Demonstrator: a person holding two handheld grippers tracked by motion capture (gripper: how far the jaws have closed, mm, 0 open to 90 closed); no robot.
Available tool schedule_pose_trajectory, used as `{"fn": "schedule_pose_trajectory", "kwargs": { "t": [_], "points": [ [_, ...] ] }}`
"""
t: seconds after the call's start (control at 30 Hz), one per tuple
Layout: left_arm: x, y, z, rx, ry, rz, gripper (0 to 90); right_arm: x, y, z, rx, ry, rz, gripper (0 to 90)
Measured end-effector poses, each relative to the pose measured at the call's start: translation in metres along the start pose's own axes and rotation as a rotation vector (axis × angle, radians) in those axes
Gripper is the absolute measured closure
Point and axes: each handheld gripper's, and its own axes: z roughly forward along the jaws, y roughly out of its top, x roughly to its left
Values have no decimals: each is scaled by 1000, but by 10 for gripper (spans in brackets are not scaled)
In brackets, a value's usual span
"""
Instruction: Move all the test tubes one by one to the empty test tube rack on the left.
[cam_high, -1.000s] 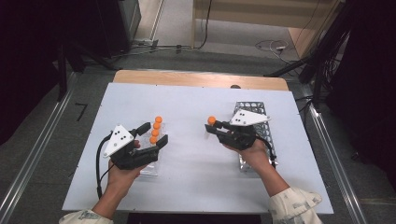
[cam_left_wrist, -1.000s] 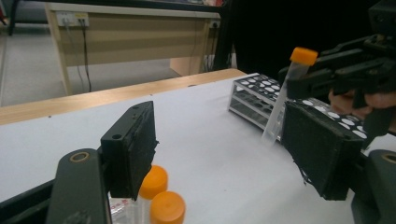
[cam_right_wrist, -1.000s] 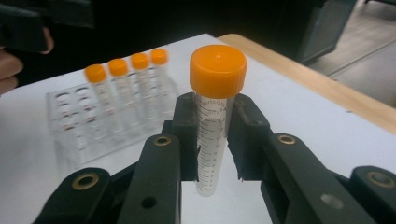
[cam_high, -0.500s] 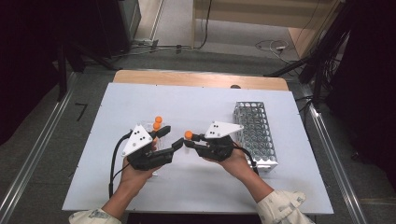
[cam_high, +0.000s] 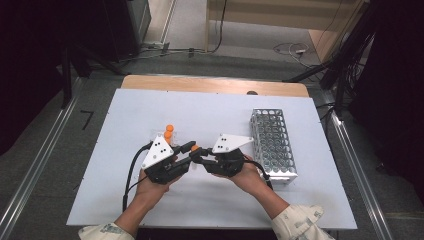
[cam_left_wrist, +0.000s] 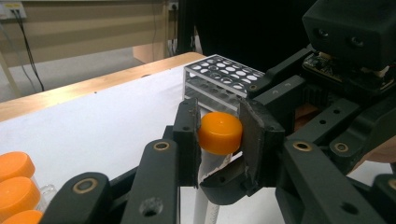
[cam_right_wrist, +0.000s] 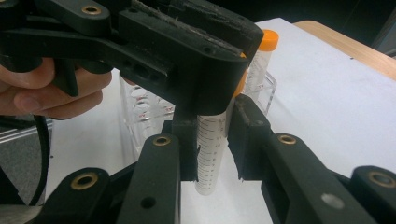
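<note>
- Nearest the person, two forearms in pale sleeves came in from the near edge of the white worktop (cam_high: 320, 200), one hand on each claw.
- The left claw (cam_high: 189, 148) and the right claw (cam_high: 196, 154) met tip to tip just left of the worktop's middle, their grey three-cornered plates tilted toward each other.
- Between them stood one tube (cam_right_wrist: 211, 144), clear with printed graduation marks, roughly upright, its bottom end just above the worktop.
- The right claw pinched the tube's body, jaws pressed against both sides below the cap.
- The left claw had just been closing and now pinched the tube's orange cap (cam_left_wrist: 220, 132), one jaw pad on each side of it.
- In the left gripper view the right claw's black body sat close behind the cap, on the right.
- Just beyond the left claw stood a clear rack (cam_high: 159, 135) holding more orange-capped tubes (cam_high: 169, 131), upright, close together.
- To the right, just beside the right hand, lay a metal rack (cam_high: 272, 142) with many round holes, its long side running near to far.
- At the far edge of the worktop a strip of bare wood (cam_high: 215, 85) showed, and past it a grey floor with cables (cam_high: 292, 48).
</note>
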Motion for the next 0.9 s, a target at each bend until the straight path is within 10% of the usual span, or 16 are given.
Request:
{"fn": "schedule_pose_trajectory", "kwargs": {
  "t": [0.13, 0.33, 0.9],
  "points": [
    [1, 1, -2, -5, 0, 1, 702, 0, 0, 0, -5, 14, 6, 693],
    [11, 6, -25, -17, 34, -21, 703, 3, -1, -5, 3, 27, 7, 419],
    [28, 0, -68, -57, 136, -46, 703, -15, -16, -40, -41, -74, 44, 338]
  ]
}}
